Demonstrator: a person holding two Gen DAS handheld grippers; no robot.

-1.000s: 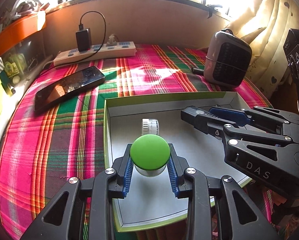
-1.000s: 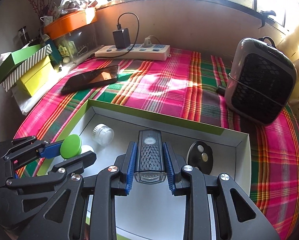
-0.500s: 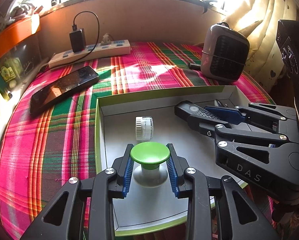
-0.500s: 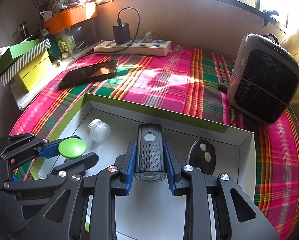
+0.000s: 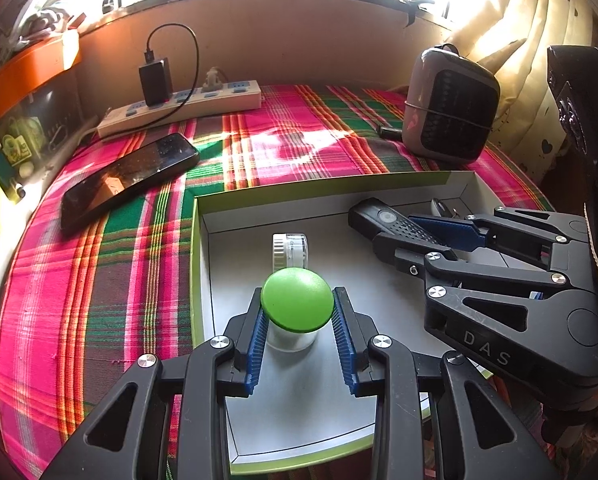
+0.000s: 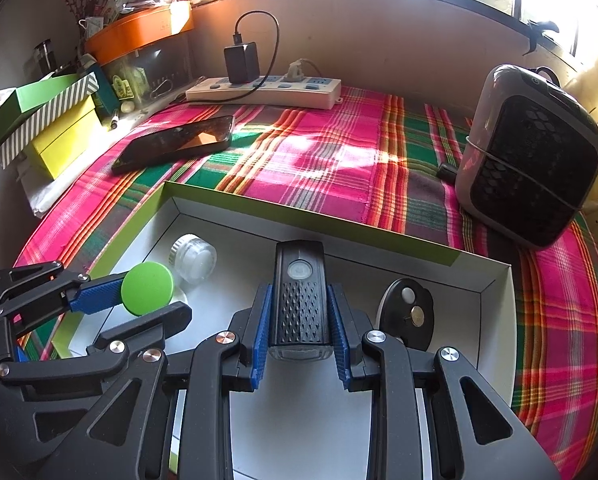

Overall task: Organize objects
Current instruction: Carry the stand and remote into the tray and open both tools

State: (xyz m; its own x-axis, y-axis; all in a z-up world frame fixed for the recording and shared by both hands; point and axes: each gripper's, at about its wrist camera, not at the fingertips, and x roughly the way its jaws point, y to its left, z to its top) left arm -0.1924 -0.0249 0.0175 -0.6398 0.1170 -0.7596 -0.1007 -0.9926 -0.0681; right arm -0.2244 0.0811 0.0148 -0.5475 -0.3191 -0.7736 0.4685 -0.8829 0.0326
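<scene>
My left gripper (image 5: 297,300) is shut on a small white jar with a green lid (image 5: 297,299), over the left part of a shallow white box with a green rim (image 5: 319,187). The right wrist view shows that jar (image 6: 147,294) in the left gripper (image 6: 153,304). My right gripper (image 6: 299,292) is shut on a black bike light (image 6: 299,300) over the middle of the box (image 6: 299,210). From the left wrist, the light (image 5: 383,216) sits in the right gripper (image 5: 399,232). A clear jar with a ribbed white cap (image 5: 290,250) lies on its side in the box. A black round disc (image 6: 407,312) leans at the box's right.
The box sits on a pink and green plaid cloth (image 5: 99,280). Behind it lie a black phone (image 5: 127,178) and a white power strip (image 5: 179,110) with a charger. A grey heater (image 5: 449,106) stands at back right. Stacked boxes (image 6: 47,120) and an orange tray (image 6: 139,36) line the left.
Both grips stay as they were. The green-lidded jar looked tipped flatter half a second ago and now shows its lid round again. The views wobble only slightly.
</scene>
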